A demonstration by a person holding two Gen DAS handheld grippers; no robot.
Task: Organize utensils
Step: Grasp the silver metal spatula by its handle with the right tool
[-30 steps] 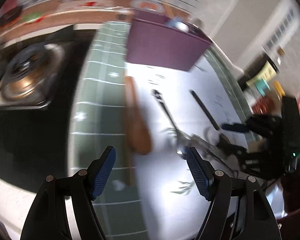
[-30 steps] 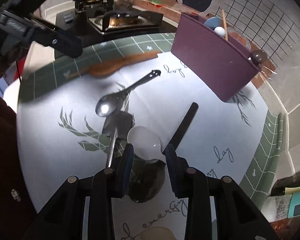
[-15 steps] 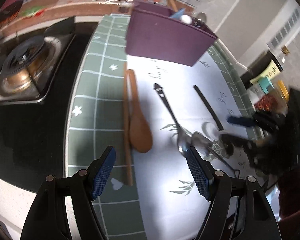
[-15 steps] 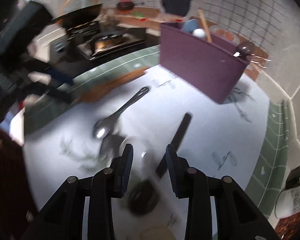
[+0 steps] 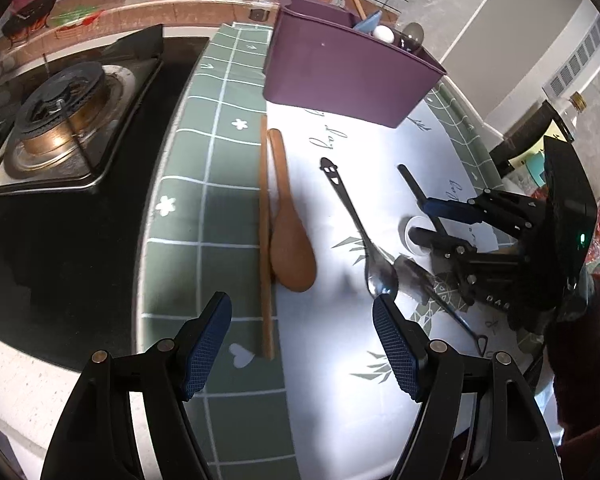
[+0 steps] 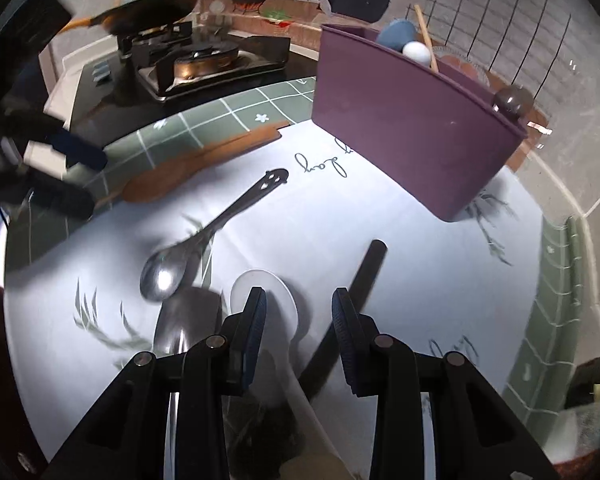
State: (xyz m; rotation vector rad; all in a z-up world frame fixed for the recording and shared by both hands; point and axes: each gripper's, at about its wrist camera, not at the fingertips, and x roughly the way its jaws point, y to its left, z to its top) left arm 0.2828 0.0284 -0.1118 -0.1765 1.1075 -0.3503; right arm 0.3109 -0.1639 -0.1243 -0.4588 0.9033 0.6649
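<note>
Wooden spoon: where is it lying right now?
In the left wrist view the wooden spoon lies flat on the mat's left edge, beside a wooden chopstick, between the stove and the metal spoon.

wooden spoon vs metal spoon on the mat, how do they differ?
The wooden spoon is brown and matte with a broad bowl; the metal spoon is shiny with a small bowl and a thin handle ending in cut-outs. The wooden spoon lies at the mat's green checked border beside a wooden stick; the metal spoon lies on the white centre, its bowl close to another metal utensil. Both lie flat, handles toward the purple bin.
</note>
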